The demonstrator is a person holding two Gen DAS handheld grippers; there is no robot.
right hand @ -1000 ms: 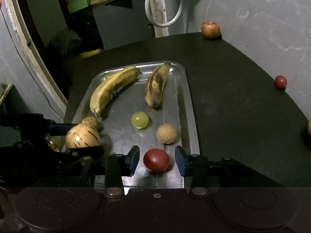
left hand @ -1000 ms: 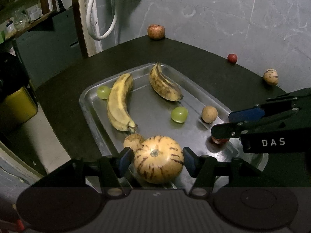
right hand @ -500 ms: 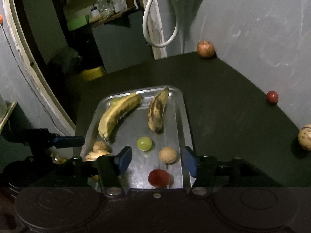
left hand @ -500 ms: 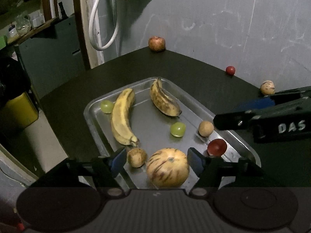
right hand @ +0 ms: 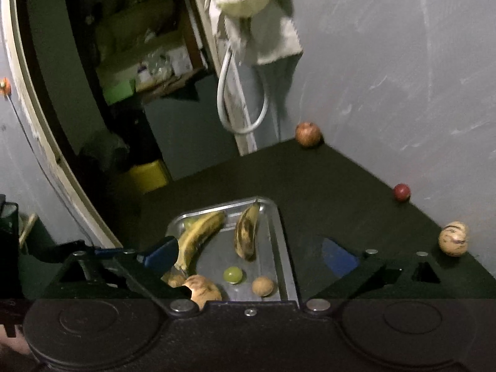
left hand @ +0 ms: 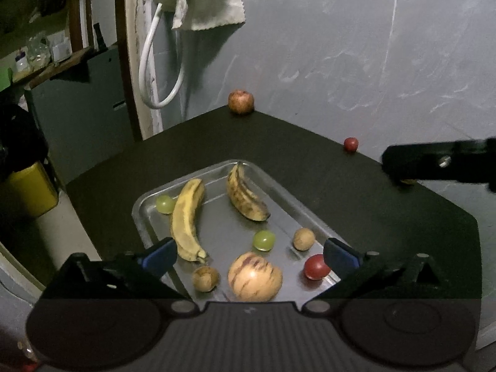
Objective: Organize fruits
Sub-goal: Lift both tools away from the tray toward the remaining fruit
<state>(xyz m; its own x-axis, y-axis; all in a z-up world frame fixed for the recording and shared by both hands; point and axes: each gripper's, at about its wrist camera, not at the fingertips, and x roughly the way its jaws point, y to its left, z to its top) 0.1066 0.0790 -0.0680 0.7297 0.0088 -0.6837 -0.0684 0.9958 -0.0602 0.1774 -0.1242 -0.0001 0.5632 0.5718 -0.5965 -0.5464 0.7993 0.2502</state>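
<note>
Both the left gripper (left hand: pixel 248 255) and right gripper (right hand: pixel 251 255) hover with jaws wide and empty above the tray (left hand: pixel 313 217), which gathers bananas, grapes and a striped melon (left hand: pixel 254 276), while three fruits wait along the table (right hand: pixel 325 186) edge toward two o'clock.

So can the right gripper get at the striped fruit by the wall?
Probably yes. The right gripper is open and empty, and only bare table lies between it and the striped fruit, off to its right.
</note>
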